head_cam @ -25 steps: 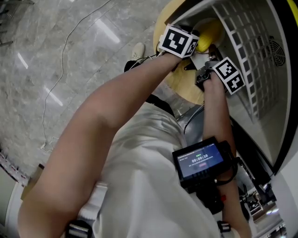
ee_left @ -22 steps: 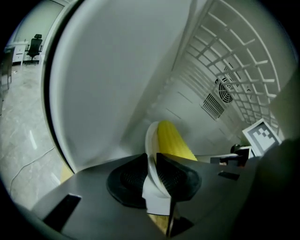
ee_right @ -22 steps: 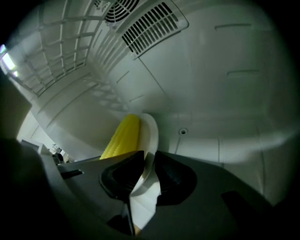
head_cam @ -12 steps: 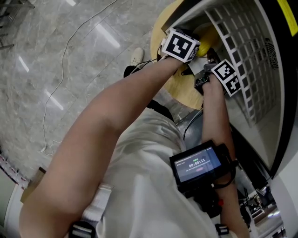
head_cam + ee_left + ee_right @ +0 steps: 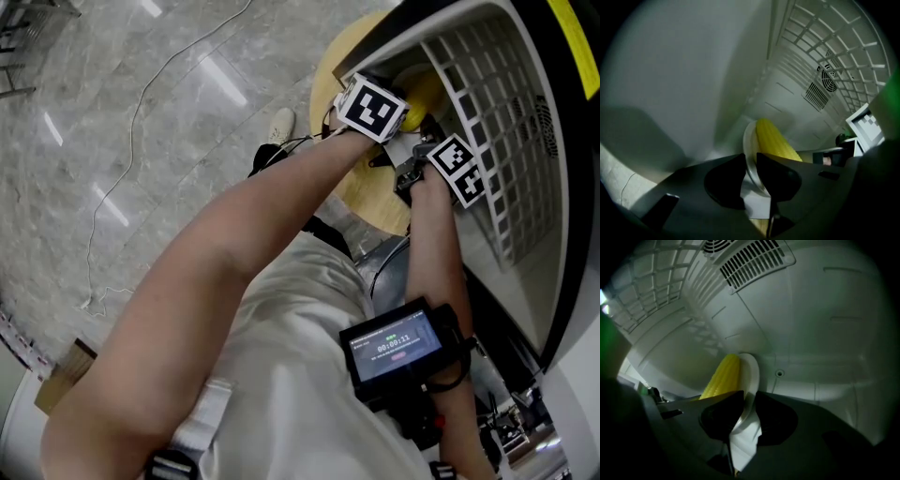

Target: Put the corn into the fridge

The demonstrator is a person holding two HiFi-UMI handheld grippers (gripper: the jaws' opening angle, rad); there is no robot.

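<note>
Inside white fridge (image 5: 825,324), corn (image 5: 723,376) on plate (image 5: 751,369) — marble floor (image 5: 112,112)

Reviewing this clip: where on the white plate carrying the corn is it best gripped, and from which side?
Grip the plate by its thin rim, one gripper at each opposite edge, coming in from the sides. The corn lies across the middle, so two rim pinches likely keep it level. The left gripper and right gripper are closed on the rim that way.

Corn (image 5: 774,139) near end and plate (image 5: 746,140) lower rim hidden behind left tongs (image 5: 751,157) and right tongs (image 5: 749,397); tong tips unseen in head view
</note>
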